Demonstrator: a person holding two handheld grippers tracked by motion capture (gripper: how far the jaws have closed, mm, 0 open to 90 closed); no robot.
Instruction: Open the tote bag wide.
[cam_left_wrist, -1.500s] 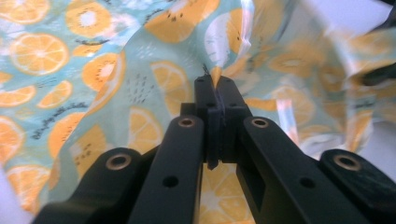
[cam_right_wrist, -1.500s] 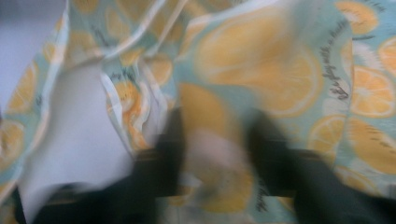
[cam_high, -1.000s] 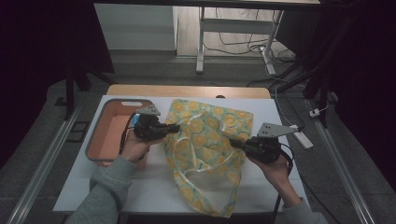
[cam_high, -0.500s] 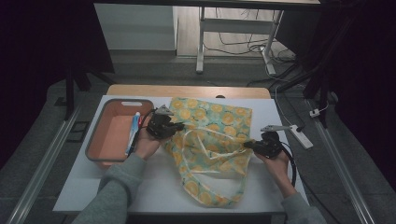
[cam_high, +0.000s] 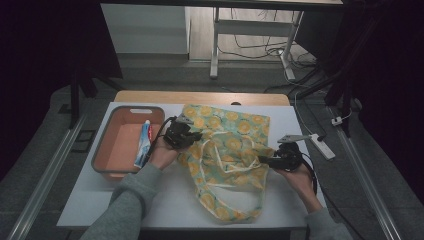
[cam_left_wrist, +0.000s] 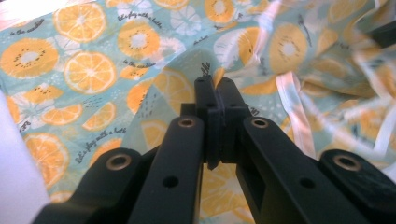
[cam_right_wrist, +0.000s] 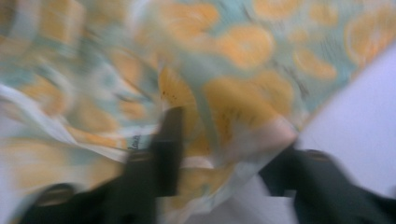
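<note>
A fabric bag (cam_high: 227, 160) printed with orange slices on pale teal lies crumpled on the white table (cam_high: 165, 200), its white handles loose on top. My left gripper (cam_high: 195, 136) is at the bag's left edge. In the left gripper view its jaws (cam_left_wrist: 215, 86) are pressed together and the bag cloth (cam_left_wrist: 88, 70) tents up to their tips. My right gripper (cam_high: 262, 160) is at the bag's right edge. Its jaws (cam_right_wrist: 229, 135) have just been opening and stand apart in the blurred right gripper view, with a fold of the bag (cam_right_wrist: 243, 46) lying loose between them.
A salmon tray (cam_high: 107, 150) at the table's left holds a toothpaste tube (cam_high: 143, 144). A white power strip (cam_high: 322, 145) lies near the right edge. A wooden strip (cam_high: 200, 96) runs along the table's far edge.
Both hands have come down and the bag, held up and spread before, has sunk onto the table. The right jaws have parted from the cloth. The left gripper has shifted right.
</note>
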